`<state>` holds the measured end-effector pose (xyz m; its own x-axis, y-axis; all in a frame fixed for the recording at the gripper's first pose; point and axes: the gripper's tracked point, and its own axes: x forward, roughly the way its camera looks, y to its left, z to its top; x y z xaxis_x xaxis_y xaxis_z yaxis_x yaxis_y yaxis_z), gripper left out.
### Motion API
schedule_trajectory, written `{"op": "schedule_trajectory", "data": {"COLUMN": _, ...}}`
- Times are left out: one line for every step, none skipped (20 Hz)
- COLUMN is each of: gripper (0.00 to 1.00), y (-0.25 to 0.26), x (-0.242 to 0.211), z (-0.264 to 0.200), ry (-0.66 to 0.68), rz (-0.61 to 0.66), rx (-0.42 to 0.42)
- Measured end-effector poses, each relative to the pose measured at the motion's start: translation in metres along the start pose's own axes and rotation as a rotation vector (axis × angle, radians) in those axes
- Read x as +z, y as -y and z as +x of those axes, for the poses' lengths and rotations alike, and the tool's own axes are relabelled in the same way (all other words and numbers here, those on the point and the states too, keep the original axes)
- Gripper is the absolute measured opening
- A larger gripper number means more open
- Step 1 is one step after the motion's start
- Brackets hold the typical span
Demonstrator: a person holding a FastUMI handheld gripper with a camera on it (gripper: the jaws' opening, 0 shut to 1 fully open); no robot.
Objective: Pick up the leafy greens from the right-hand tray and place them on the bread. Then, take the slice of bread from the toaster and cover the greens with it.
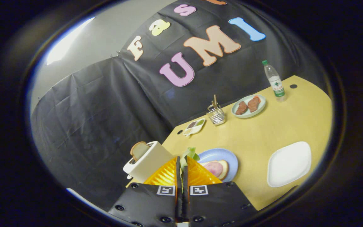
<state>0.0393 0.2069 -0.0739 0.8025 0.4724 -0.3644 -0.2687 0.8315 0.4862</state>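
Above a yellow table, the gripper clamps leafy greens, not yet laid on the bread; toaster slice untouched.

well beyond the tool and to its right, a water bottle with a green cap stands upright near the far edge of the yellow table. just beside the bottle, a small dark hole marks the tabletop; another hole lies further left. nearer than the bottle sits a pale plate carrying two brown meat pieces side by side. left of that plate stands a wire basket with sticks poking out of it, and left again a small divided dish holding dark and green portions.
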Motion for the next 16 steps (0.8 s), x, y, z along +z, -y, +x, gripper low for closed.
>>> {"op": "schedule_trajectory", "data": {"gripper": 0.04, "y": -0.005, "x": -0.003, "z": 0.009, "ry": 0.001, "rz": 0.009, "rx": 0.013}}
{"op": "schedule_trajectory", "data": {"gripper": 0.04, "y": -0.009, "x": -0.007, "z": 0.017, "ry": 0.002, "rz": 0.023, "rx": 0.025}}
{"op": "schedule_trajectory", "data": {"gripper": 0.04, "y": -0.011, "x": -0.011, "z": 0.026, "ry": 0.002, "rz": 0.039, "rx": 0.032}}
{"op": "schedule_trajectory", "data": {"gripper": 0.04, "y": -0.011, "x": -0.015, "z": 0.036, "ry": 0.000, "rz": 0.054, "rx": 0.036}}
{"op": "schedule_trajectory", "data": {"gripper": 0.04, "y": -0.010, "x": -0.018, "z": 0.047, "ry": -0.005, "rz": 0.066, "rx": 0.039}}
{"op": "schedule_trajectory", "data": {"gripper": 0.04, "y": -0.007, "x": -0.024, "z": 0.056, "ry": -0.016, "rz": 0.077, "rx": 0.038}}
{"op": "schedule_trajectory", "data": {"gripper": 0.04, "y": -0.003, "x": -0.030, "z": 0.063, "ry": -0.030, "rz": 0.084, "rx": 0.027}}
{"op": "schedule_trajectory", "data": {"gripper": 0.04, "y": 0.004, "x": -0.037, "z": 0.070, "ry": -0.043, "rz": 0.081, "rx": 0.008}}
{"op": "schedule_trajectory", "data": {"gripper": 0.04, "y": 0.015, "x": -0.044, "z": 0.077, "ry": -0.057, "rz": 0.065, "rx": -0.027}}
{"op": "schedule_trajectory", "data": {"gripper": 0.04, "y": 0.027, "x": -0.051, "z": 0.081, "ry": -0.070, "rz": 0.038, "rx": -0.069}}
{"op": "schedule_trajectory", "data": {"gripper": 0.04, "y": 0.037, "x": -0.057, "z": 0.084, "ry": -0.077, "rz": 0.005, "rx": -0.099}}
{"op": "schedule_trajectory", "data": {"gripper": 0.04, "y": 0.048, "x": -0.062, "z": 0.086, "ry": -0.084, "rz": -0.028, "rx": -0.134}}
{"op": "schedule_trajectory", "data": {"gripper": 0.04, "y": 0.058, "x": -0.064, "z": 0.088, "ry": -0.087, "rz": -0.055, "rx": -0.159}}
{"op": "schedule_trajectory", "data": {"gripper": 0.04, "y": 0.066, "x": -0.066, "z": 0.090, "ry": -0.091, "rz": -0.077, "rx": -0.186}}
{"op": "schedule_trajectory", "data": {"gripper": 0.04, "y": 0.074, "x": -0.067, "z": 0.091, "ry": -0.092, "rz": -0.099, "rx": -0.209}}
{"op": "schedule_trajectory", "data": {"gripper": 0.04, "y": 0.083, "x": -0.068, "z": 0.092, "ry": -0.097, "rz": -0.121, "rx": -0.235}}
